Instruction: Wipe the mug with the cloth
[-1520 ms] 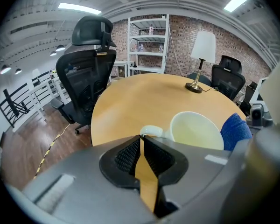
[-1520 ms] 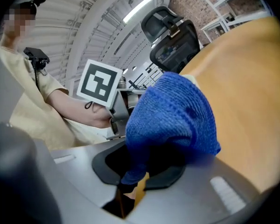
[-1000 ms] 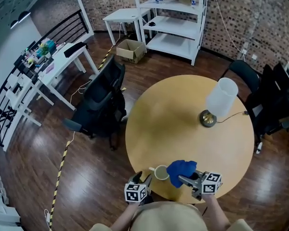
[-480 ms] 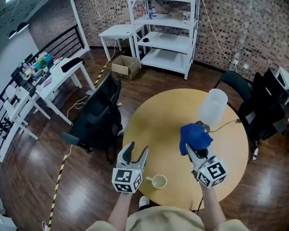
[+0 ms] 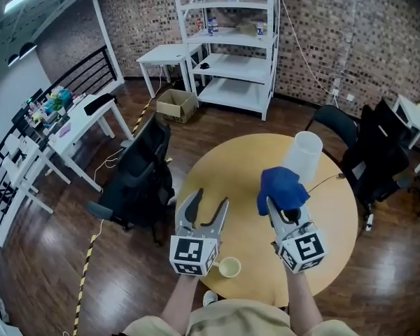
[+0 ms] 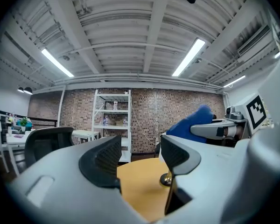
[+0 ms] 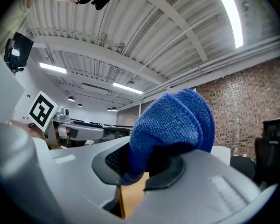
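Desk point(image 5: 238, 177) edge nearest the person carries the unheld mug point(image 5: 229, 267) — left gripper point(image 5: 210, 200) just opened, empty; right gripper point(image 5: 283, 208) clamps the cloth point(image 5: 280, 186); wiping could shove the mug off.

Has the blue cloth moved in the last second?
Yes. The blue cloth, clamped in the right gripper, went from beside the mug up toward the lamp shade, in the head view.
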{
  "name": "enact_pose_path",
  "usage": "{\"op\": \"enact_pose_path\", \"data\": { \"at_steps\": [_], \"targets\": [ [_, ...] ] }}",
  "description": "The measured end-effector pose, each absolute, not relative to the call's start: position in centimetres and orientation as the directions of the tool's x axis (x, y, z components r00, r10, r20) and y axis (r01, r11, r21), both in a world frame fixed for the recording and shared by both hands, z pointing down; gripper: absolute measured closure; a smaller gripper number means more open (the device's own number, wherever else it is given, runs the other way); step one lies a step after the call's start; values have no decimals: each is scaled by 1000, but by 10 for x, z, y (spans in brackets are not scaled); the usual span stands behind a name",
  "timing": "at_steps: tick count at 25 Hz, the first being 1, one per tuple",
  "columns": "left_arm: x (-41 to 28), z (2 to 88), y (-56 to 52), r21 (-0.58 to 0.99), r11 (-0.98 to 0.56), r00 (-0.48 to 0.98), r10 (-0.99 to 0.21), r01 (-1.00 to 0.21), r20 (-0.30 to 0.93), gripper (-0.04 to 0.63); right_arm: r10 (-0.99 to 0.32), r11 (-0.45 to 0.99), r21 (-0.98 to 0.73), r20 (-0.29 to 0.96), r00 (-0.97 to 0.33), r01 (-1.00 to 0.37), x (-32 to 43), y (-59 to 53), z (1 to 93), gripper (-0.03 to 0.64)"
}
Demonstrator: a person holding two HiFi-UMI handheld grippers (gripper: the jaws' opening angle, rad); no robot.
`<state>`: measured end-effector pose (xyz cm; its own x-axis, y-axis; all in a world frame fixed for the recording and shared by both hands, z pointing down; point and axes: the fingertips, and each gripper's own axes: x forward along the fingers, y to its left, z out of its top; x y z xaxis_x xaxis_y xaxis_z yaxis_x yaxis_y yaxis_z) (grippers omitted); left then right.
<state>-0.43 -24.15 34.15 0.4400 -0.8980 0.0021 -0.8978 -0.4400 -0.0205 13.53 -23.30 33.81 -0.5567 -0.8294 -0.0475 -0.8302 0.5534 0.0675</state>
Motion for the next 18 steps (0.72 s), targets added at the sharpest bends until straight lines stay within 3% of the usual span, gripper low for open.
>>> {"op": "enact_pose_path", "data": {
  "at_steps": [18],
  "targets": [
    [1,356,-231,-11,-478,478,-878,-878,6,373,-863,498,89,-39,-503,-862,153,-217,344,552]
  ]
}}
